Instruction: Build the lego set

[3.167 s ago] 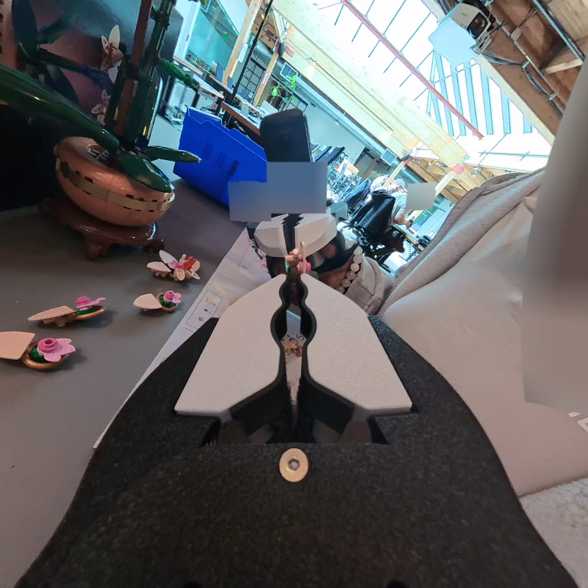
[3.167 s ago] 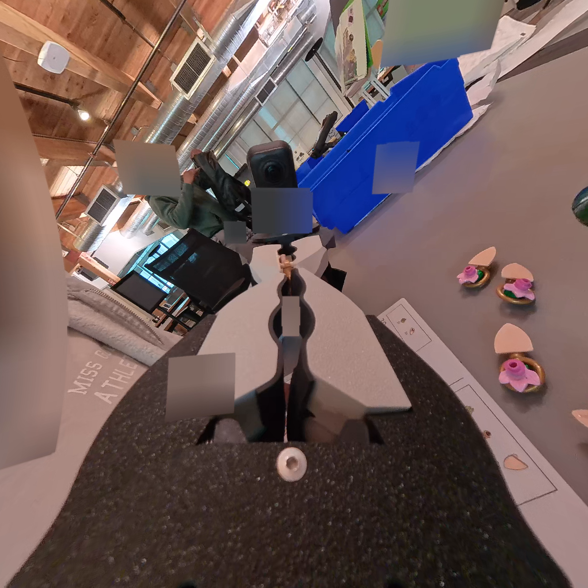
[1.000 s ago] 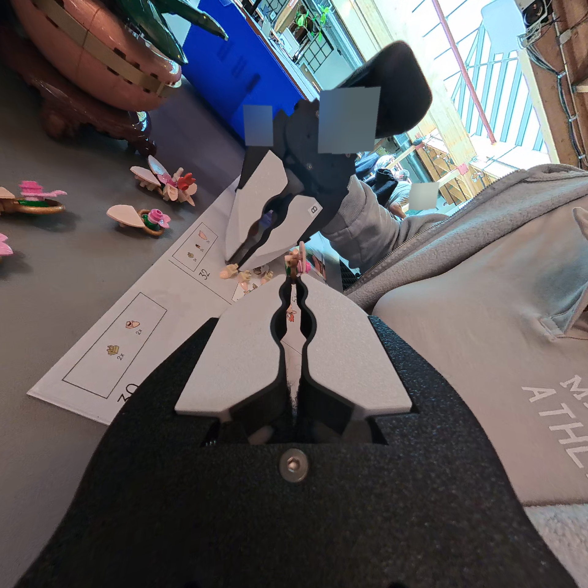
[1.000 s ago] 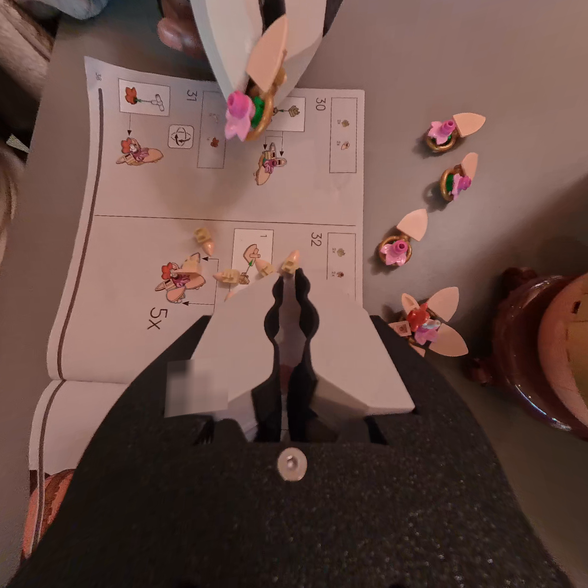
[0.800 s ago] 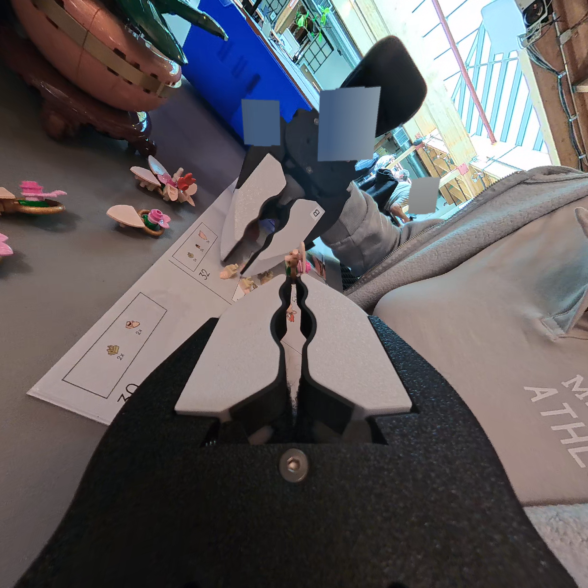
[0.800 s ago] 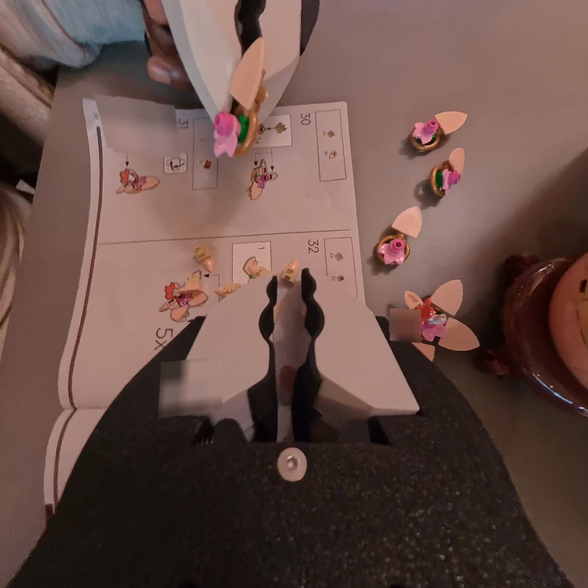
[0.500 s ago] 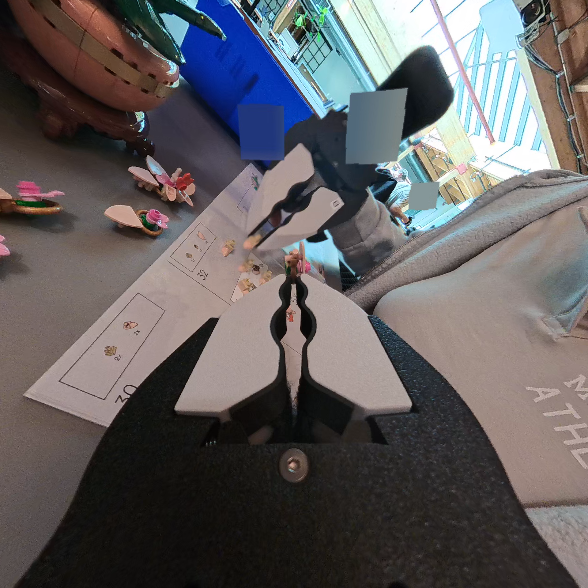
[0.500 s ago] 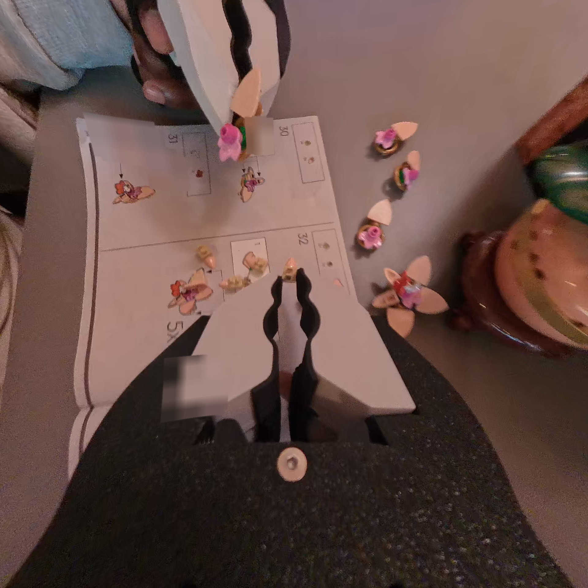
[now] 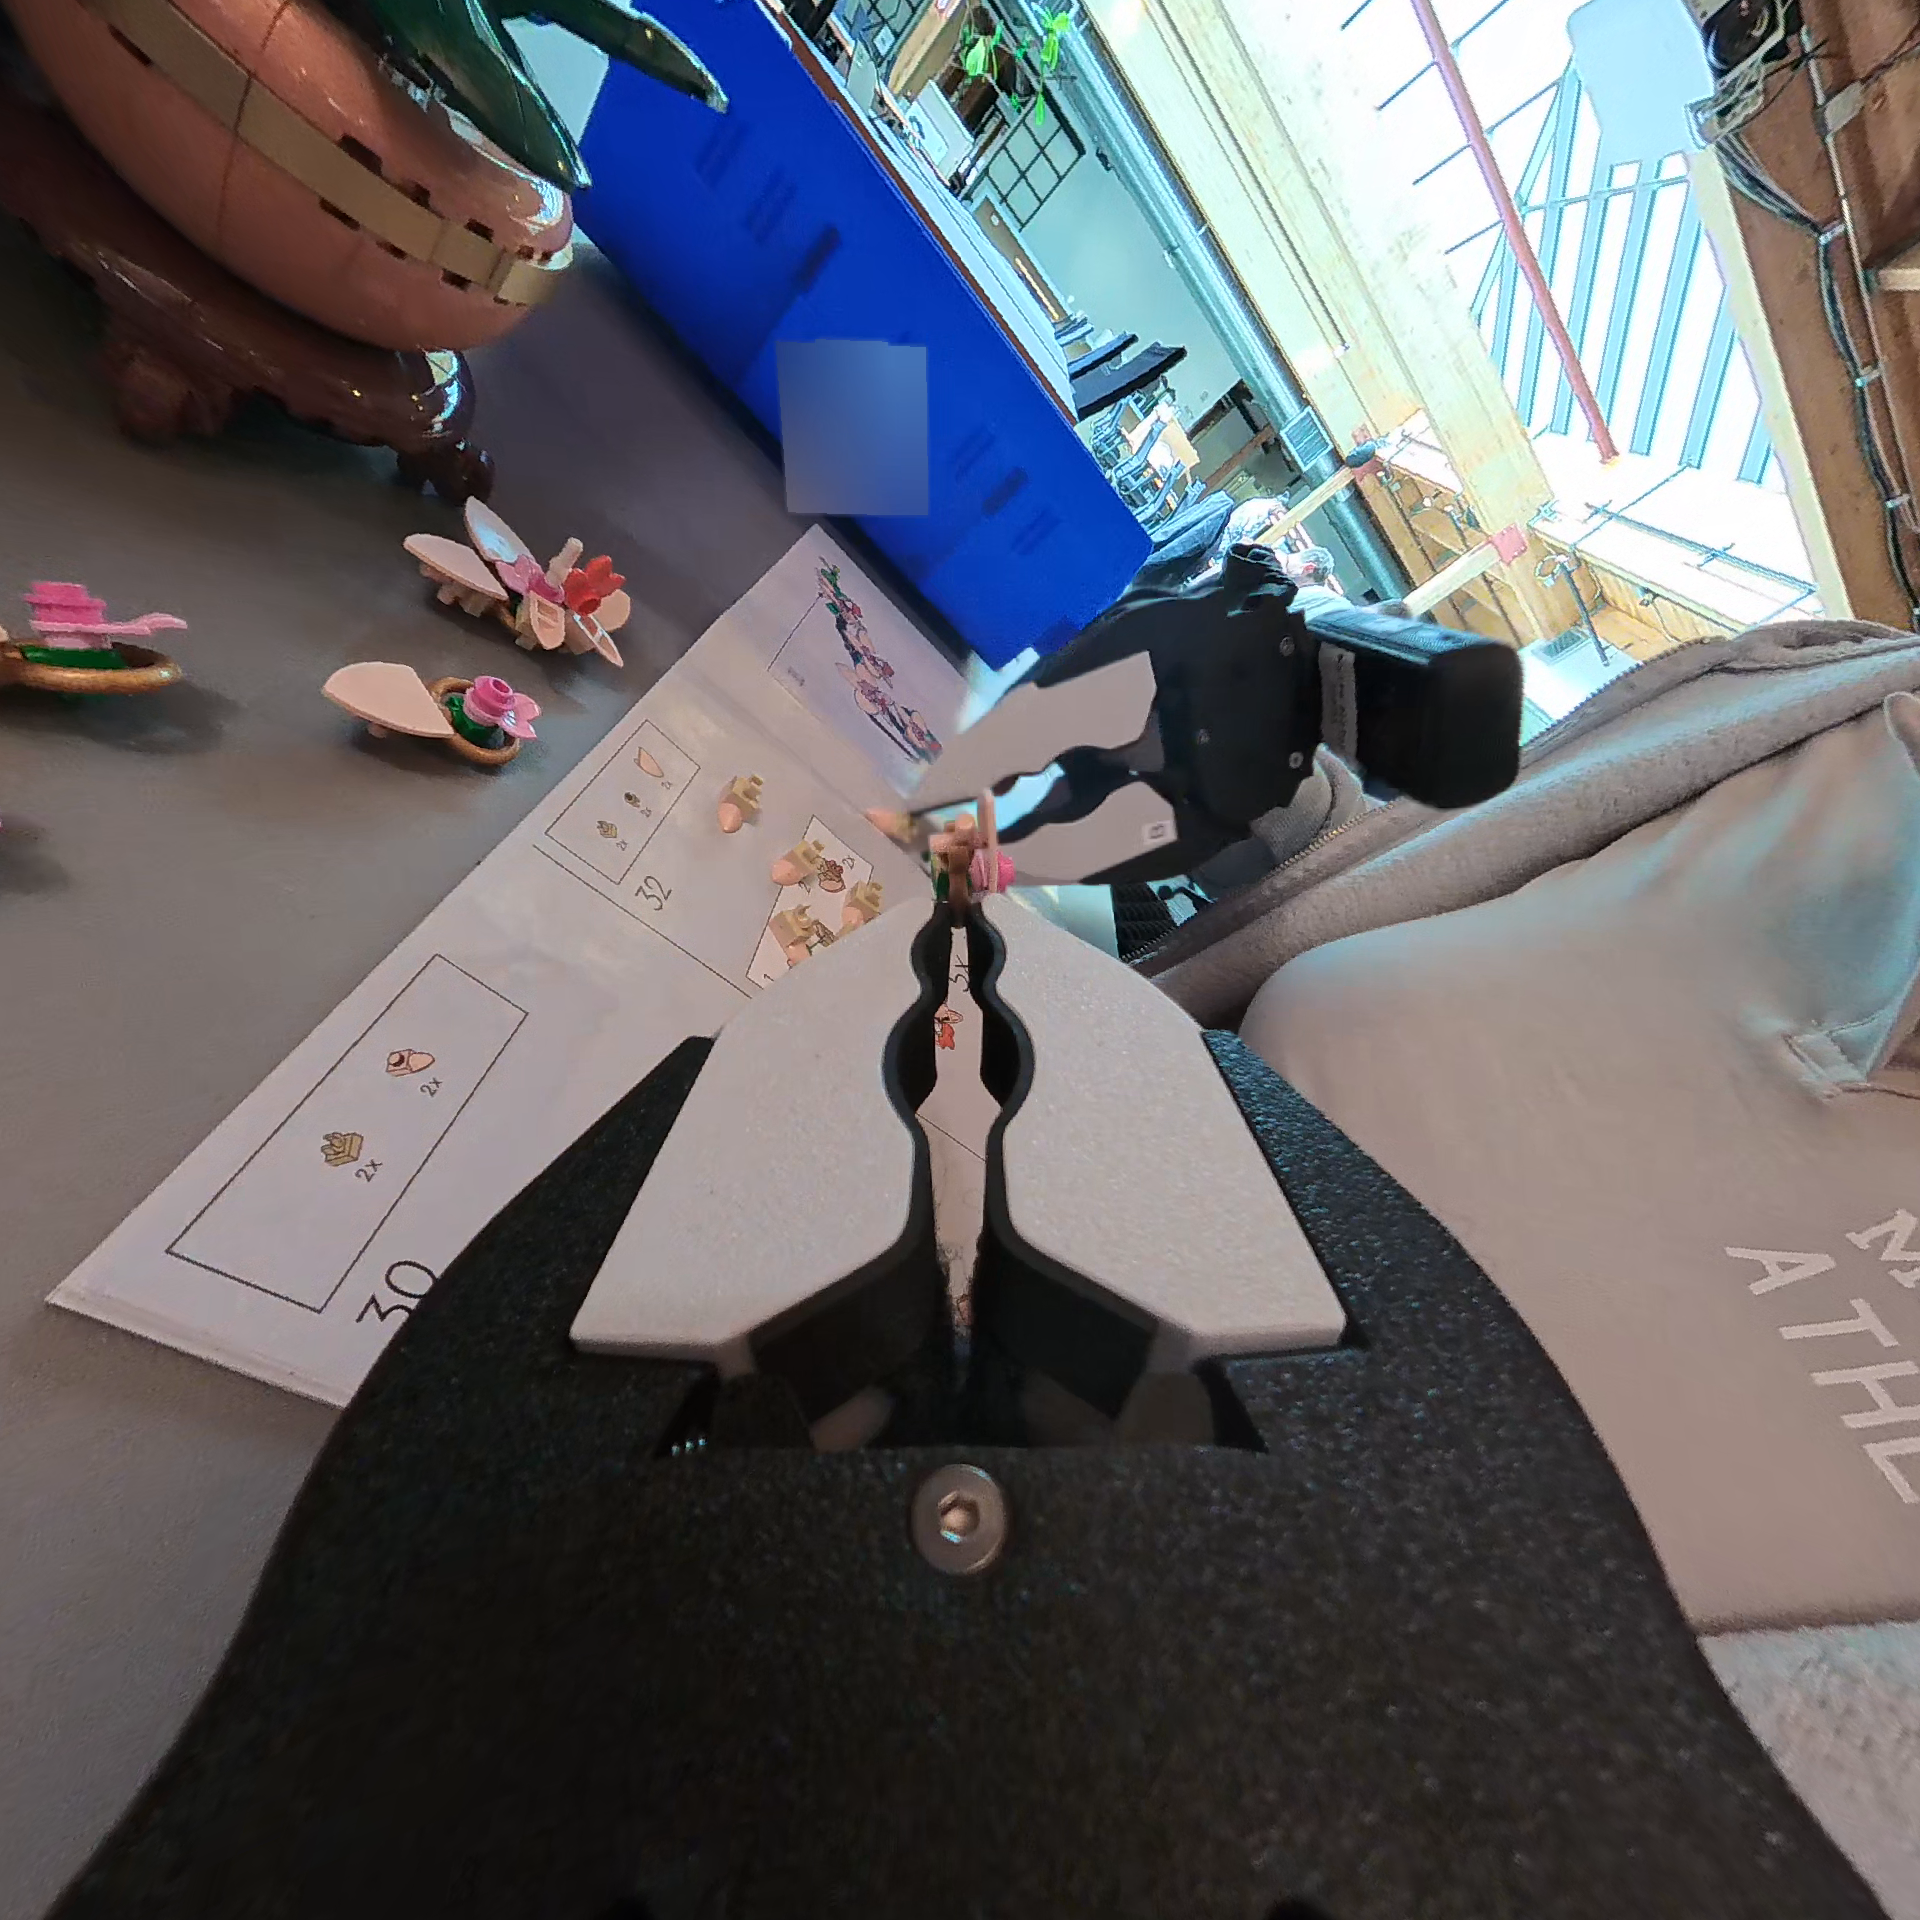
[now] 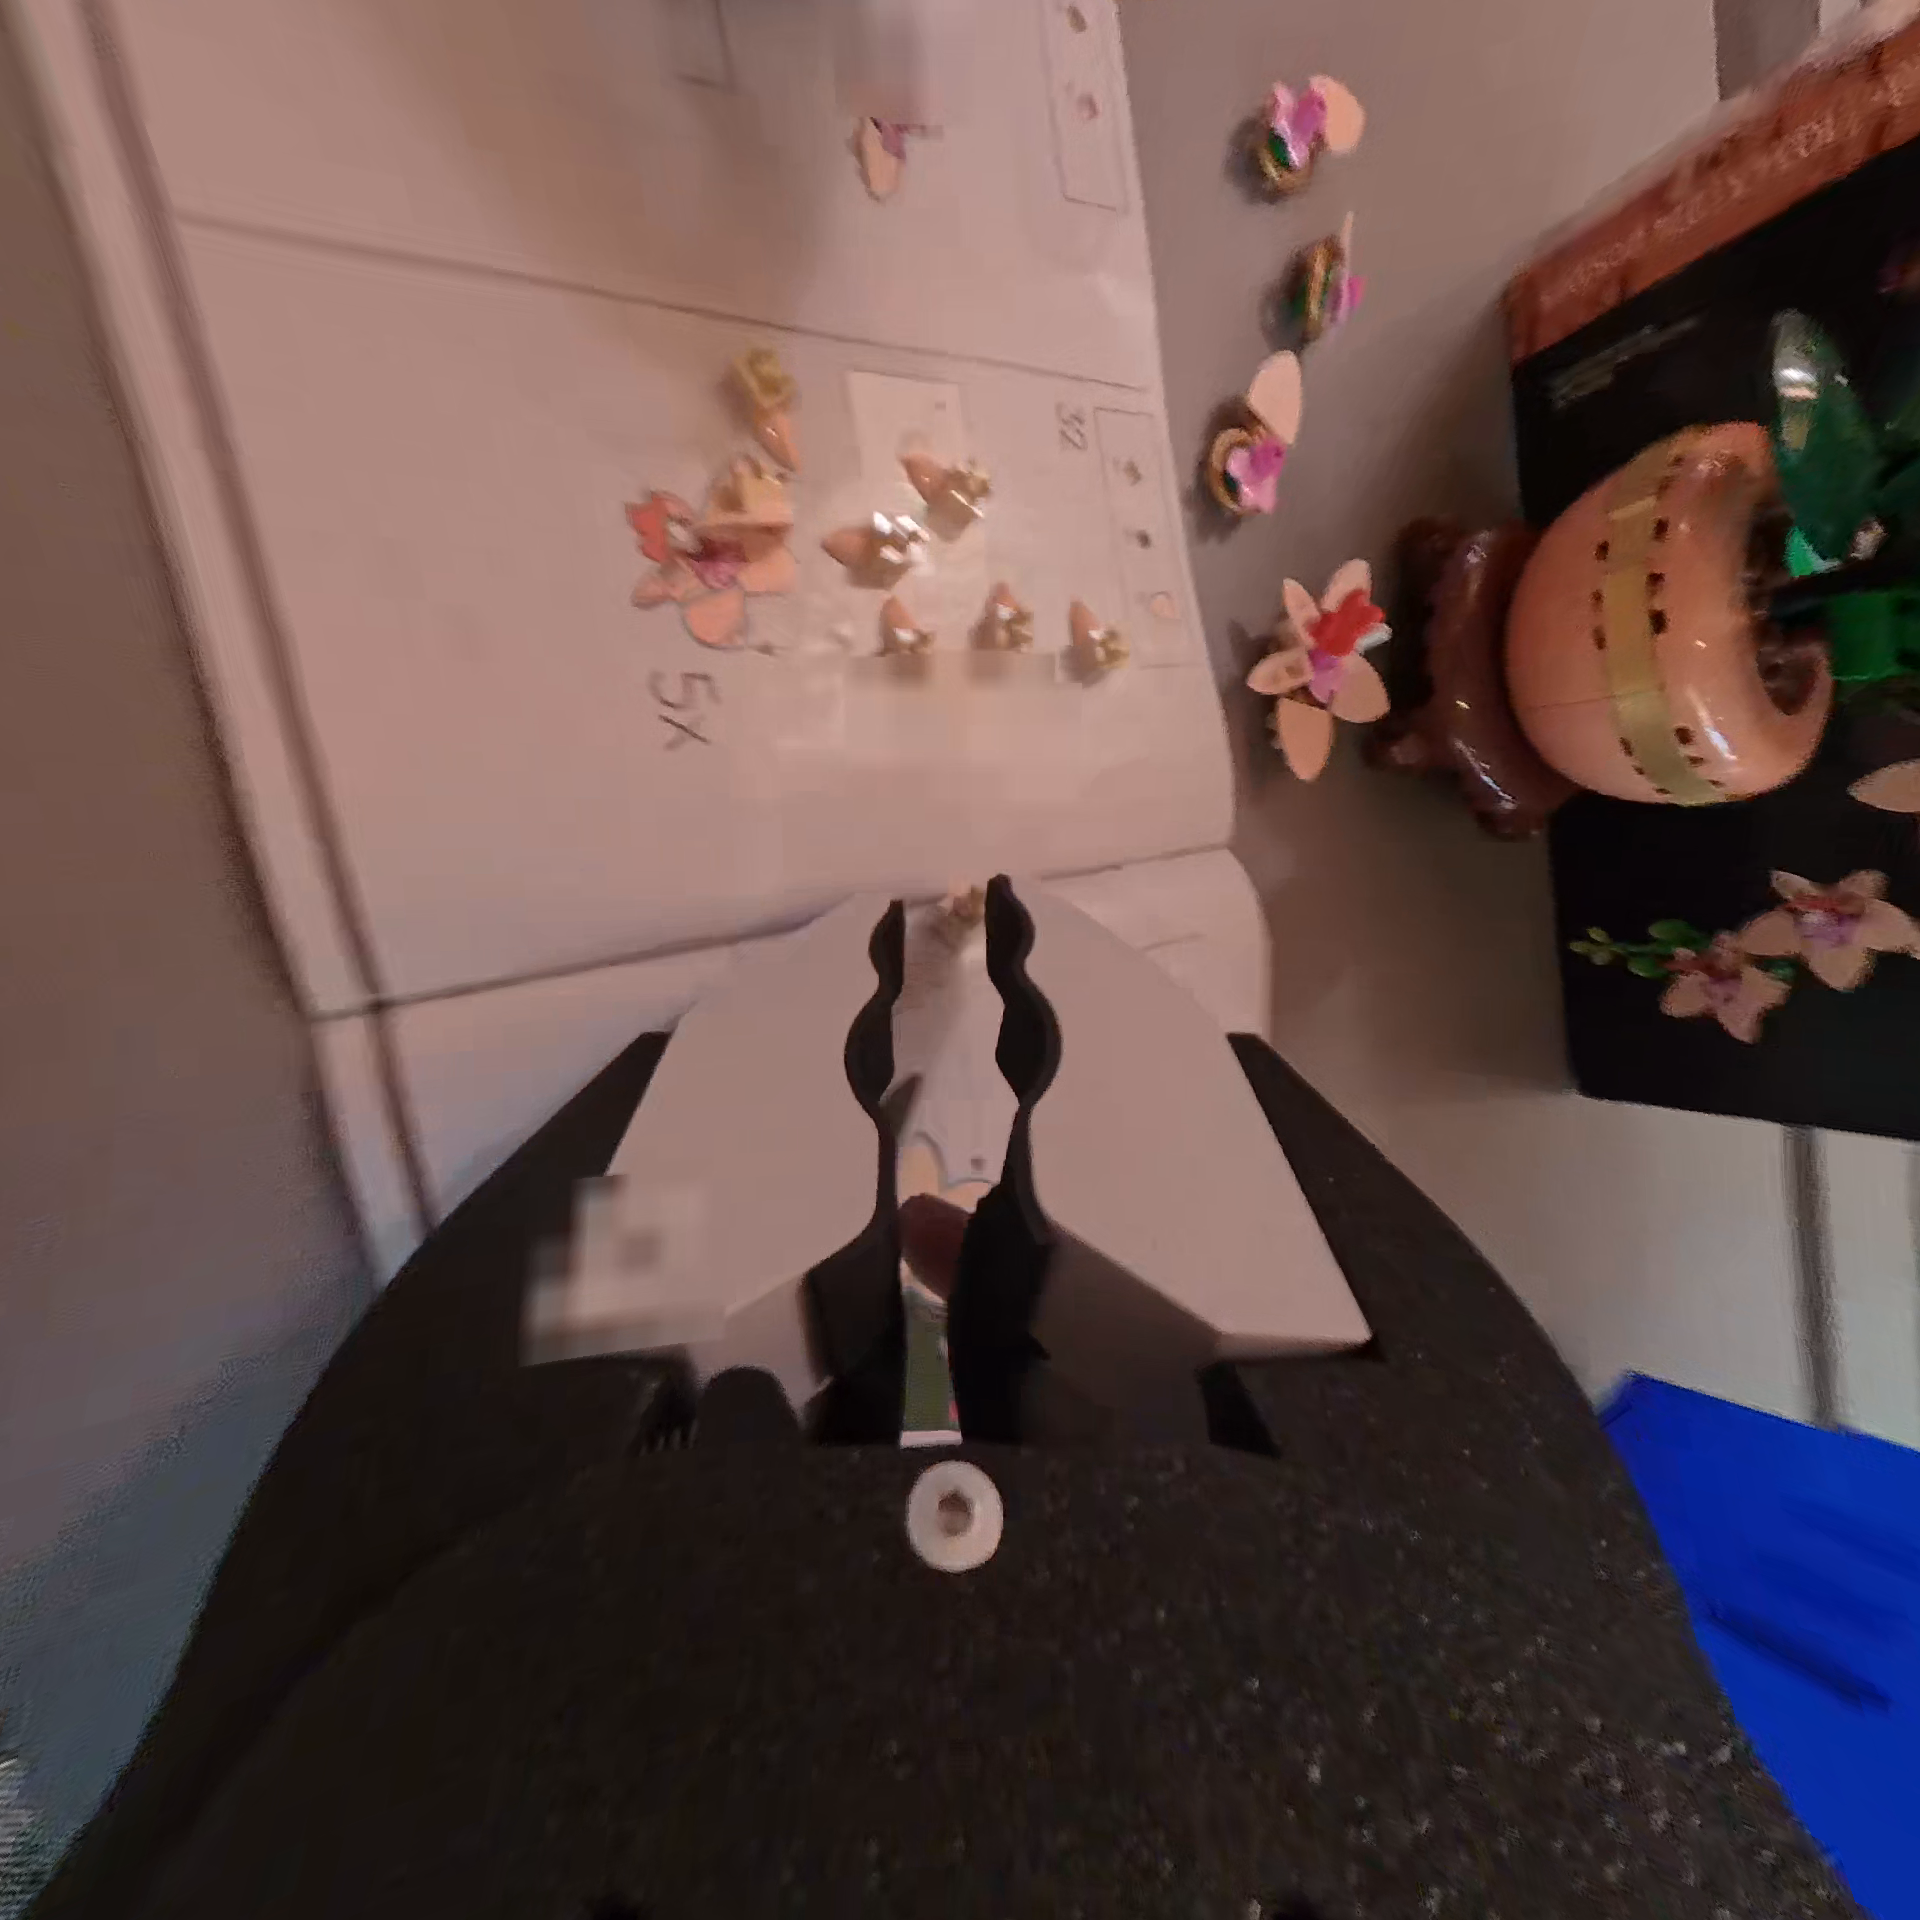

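The left gripper (image 9: 961, 902) is closed to a narrow slit on a small flower piece (image 9: 971, 854): a gold ring with a green bit, a pink blossom and a pale petal, standing up out of the fingertips. Just past it the right gripper (image 9: 920, 805) reaches in from the right, its grey fingers (image 9: 1049, 717) spread a little, with a tiny tan-and-pink part at their tips. In the right wrist view that part (image 10: 961, 902) sits against the right-hand black pad (image 10: 1003, 914) while a gap shows at the left-hand pad (image 10: 888, 930); the view is blurred, so I cannot tell whether it is truly gripped.

Under both grippers lies an open instruction booklet (image 9: 499, 1049) on a grey table (image 9: 156, 935). Several small tan-and-pink bud pieces (image 9: 736, 808) lie loose on its page, seen more fully from the right wrist view (image 10: 883, 545). Beside the booklet rest ring-and-petal flower assemblies (image 9: 436, 707) and a fuller flower with a red centre (image 9: 540, 592). Beyond them stands a pink brick-built pot (image 9: 281, 197) on a dark brown base, with green leaves (image 10: 1829, 436). A blue bin (image 9: 831, 260) stands behind the booklet, and a grey sweatshirt (image 9: 1558, 1091) fills the right side
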Available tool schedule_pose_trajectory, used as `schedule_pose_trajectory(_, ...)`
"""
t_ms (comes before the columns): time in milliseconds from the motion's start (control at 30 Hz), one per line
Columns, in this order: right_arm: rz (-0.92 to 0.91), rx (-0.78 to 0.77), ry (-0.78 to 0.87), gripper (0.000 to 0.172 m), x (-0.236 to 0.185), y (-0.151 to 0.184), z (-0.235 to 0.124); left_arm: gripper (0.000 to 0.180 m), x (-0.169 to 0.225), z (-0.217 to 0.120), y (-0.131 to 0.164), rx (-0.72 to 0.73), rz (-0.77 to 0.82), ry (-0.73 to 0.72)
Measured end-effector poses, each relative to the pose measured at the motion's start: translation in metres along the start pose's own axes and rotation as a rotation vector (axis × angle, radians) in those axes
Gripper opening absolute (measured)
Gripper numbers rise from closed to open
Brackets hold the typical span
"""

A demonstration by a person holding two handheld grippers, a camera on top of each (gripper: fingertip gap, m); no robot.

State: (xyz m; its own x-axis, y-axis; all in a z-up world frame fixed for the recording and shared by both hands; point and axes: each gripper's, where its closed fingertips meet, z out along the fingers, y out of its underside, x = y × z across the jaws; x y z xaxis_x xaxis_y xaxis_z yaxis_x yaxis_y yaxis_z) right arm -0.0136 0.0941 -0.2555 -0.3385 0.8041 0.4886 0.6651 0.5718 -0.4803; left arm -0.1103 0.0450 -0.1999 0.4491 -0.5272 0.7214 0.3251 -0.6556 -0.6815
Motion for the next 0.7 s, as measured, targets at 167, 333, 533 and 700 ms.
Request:
schedule_pose_trajectory(167,0.25,0.211,-0.146,0.014,-0.001,-0.015,-0.02,0.003,0.0,0.0,0.0,0.001,0.002,-0.003)
schedule_pose_trajectory(333,0.302,0.227,-0.235,0.007,0.002,0.002,-0.021,0.003,-0.001,0.0,0.0,0.001,0.0,-0.004)
schedule_pose_trajectory(533,0.25,0.205,-0.217,0.011,-0.006,0.009,-0.003,0.003,-0.001,0.0,0.0,0.001,-0.004,-0.004)
schedule_pose_trajectory(700,0.219,0.224,-0.235,0.007,-0.004,0.004,0.001,0.003,-0.001,0.0,0.0,0.001,-0.004,-0.001)
